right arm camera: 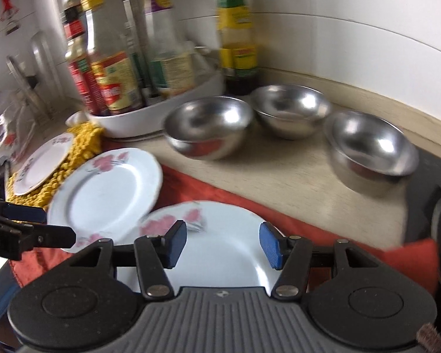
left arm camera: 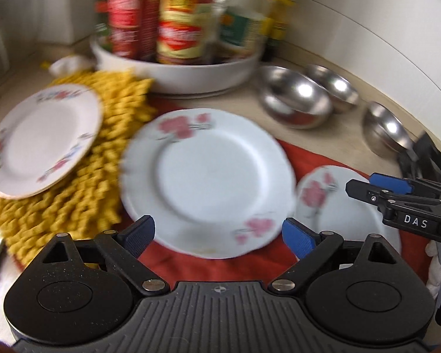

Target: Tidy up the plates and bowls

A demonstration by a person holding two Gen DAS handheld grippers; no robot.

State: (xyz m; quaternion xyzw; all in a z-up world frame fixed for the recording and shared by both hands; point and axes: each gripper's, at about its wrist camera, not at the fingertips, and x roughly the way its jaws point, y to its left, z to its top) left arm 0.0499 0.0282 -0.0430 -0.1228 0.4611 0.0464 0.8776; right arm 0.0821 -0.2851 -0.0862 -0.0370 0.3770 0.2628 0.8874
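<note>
A large white plate with pink flowers (left arm camera: 208, 176) lies on a red cloth (left arm camera: 305, 158), just beyond my open left gripper (left arm camera: 219, 235). A second flowered plate (left arm camera: 332, 206) lies to its right, under my open right gripper (right arm camera: 223, 242), which hovers over it (right arm camera: 220, 253). A third plate with a floral rim (left arm camera: 44, 138) rests on a yellow mat (left arm camera: 82, 188) at the left. Three steel bowls (right arm camera: 208, 126) (right arm camera: 291, 108) (right arm camera: 370, 150) stand on the counter behind the plates. Both grippers are empty.
A white round tray (left arm camera: 176, 70) holding several sauce bottles and jars stands at the back against the tiled wall. A tall bottle (right arm camera: 235, 35) stands beside it. The right gripper (left arm camera: 364, 188) shows at the right edge of the left wrist view.
</note>
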